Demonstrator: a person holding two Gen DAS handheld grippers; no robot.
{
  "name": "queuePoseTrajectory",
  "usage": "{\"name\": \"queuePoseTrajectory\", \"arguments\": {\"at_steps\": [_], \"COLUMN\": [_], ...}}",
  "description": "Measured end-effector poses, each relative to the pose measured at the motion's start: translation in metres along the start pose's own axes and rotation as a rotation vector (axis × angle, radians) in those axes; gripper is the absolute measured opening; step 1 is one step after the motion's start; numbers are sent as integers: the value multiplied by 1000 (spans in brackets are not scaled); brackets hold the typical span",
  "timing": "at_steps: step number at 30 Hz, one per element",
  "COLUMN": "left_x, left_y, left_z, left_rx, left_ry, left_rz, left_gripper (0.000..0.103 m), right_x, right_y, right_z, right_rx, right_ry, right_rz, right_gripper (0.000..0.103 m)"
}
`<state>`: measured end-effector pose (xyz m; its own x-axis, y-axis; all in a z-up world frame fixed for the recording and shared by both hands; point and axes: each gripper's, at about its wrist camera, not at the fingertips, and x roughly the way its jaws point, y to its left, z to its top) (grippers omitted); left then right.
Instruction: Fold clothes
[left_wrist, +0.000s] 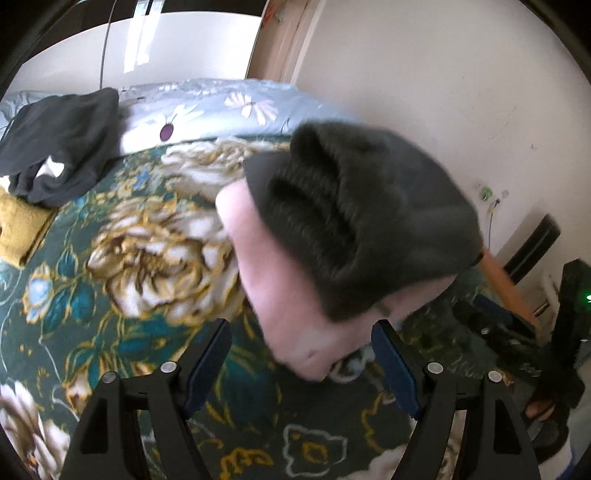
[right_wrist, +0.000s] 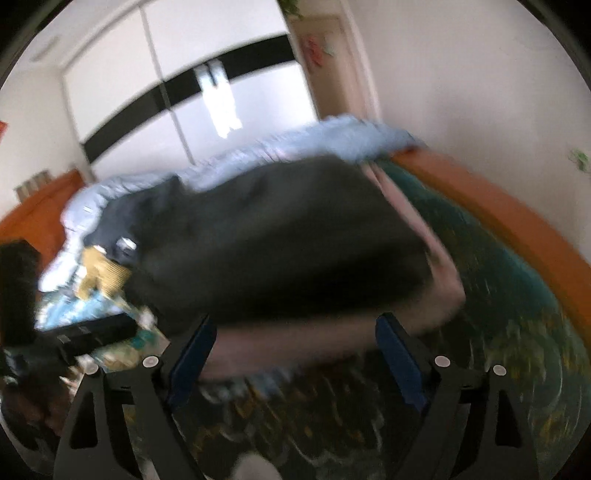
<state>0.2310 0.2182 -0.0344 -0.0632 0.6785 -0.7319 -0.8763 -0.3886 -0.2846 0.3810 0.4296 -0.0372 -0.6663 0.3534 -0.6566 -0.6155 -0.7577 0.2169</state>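
Both left gripper (left_wrist: 301, 360) and right gripper (right_wrist: 293, 354) had jaws apart, holding nothing, with the folded pink-and-dark garment (left_wrist: 332, 236) just ahead on the bedspread (left_wrist: 110, 258); likely between folds or done, frames too blurred to tell.

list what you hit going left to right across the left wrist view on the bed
mustard folded cloth → dark navy garment pile → big cream flower on the bedspread → pink and dark grey garment → right gripper at the far edge
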Motion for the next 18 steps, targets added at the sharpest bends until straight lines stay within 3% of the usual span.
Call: {"name": "queuePoseTrajectory", "arguments": {"at_steps": [4, 9, 18], "left_x": [12, 21, 17], "left_y": [-7, -17, -12], "left_z": [-9, -21, -22], "left_rx": [49, 91, 49], "left_ry": [12, 17, -14], "left_rz": [24, 24, 2], "left_gripper": [88, 103, 103], "right_x": [14, 22, 19], "right_y": [-9, -12, -2], "right_z": [-23, -32, -38], "right_rx": [69, 110, 91], "right_ry": [44, 50, 20], "right_rz": [-106, -160, -214], "right_gripper": [91, 91, 92]}}
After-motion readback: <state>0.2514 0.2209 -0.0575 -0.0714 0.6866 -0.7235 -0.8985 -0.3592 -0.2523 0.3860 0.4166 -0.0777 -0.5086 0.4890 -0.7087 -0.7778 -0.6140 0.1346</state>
